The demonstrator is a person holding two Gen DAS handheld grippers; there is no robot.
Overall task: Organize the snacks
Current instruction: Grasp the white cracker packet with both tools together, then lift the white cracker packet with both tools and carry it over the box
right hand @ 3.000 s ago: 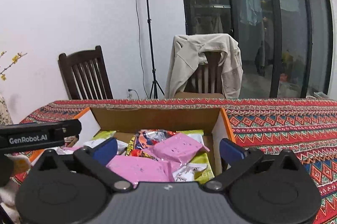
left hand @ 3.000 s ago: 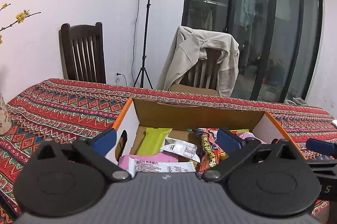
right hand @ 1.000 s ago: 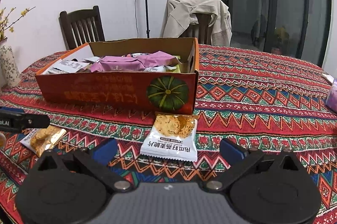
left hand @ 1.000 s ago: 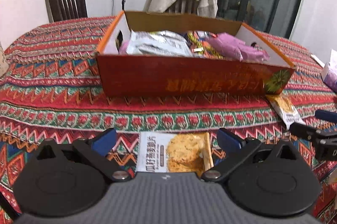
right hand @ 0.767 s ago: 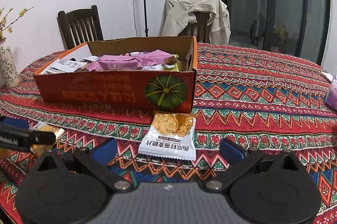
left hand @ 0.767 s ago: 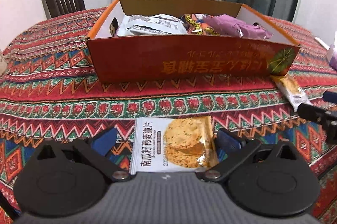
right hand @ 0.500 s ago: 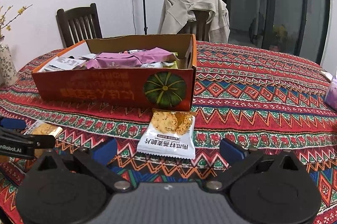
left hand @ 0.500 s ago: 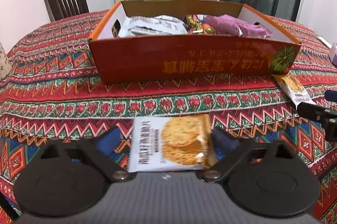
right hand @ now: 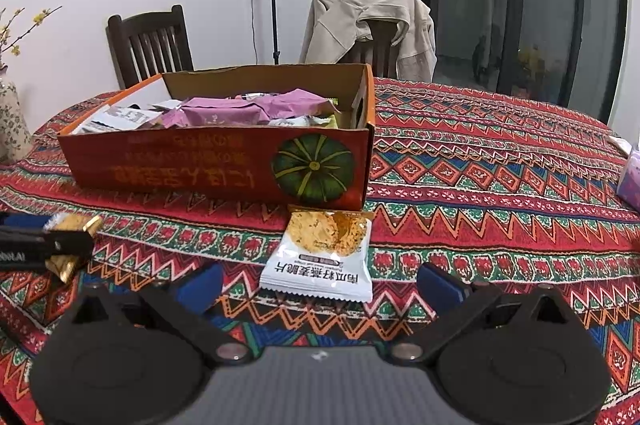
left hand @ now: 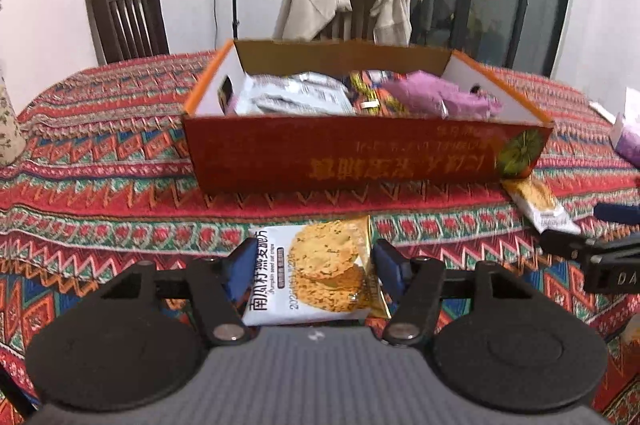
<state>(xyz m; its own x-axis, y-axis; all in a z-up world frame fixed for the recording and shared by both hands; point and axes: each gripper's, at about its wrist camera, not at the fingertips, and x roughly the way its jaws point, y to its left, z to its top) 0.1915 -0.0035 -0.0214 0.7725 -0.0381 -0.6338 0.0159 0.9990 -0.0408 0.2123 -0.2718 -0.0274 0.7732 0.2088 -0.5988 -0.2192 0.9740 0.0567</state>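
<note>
An orange cardboard box (left hand: 360,153) (right hand: 200,169) full of snack bags stands on the patterned tablecloth. In front of it my left gripper (left hand: 312,265) is closing on a white and gold oat-crisp packet (left hand: 316,265). Its blue pads (left hand: 240,267) touch both sides of the packet, and the packet's gold edge buckles. The right wrist view shows this gripper (right hand: 40,245) at far left with the gold packet end (right hand: 74,225) in it. My right gripper (right hand: 320,283) stands open just behind a second oat-crisp packet (right hand: 324,253) (left hand: 536,201), which lies flat by the box's pumpkin corner.
A flowered vase (right hand: 12,125) stands at the table's left edge and a purple tissue pack (right hand: 632,177) at the right edge. Beyond the table are a dark wooden chair (right hand: 148,45), a chair with a beige jacket (right hand: 368,25) and a light stand.
The left gripper came down from over the box to the packet in front of it, and its jaws have narrowed onto the packet's sides. The right gripper has held still, open, behind its packet.
</note>
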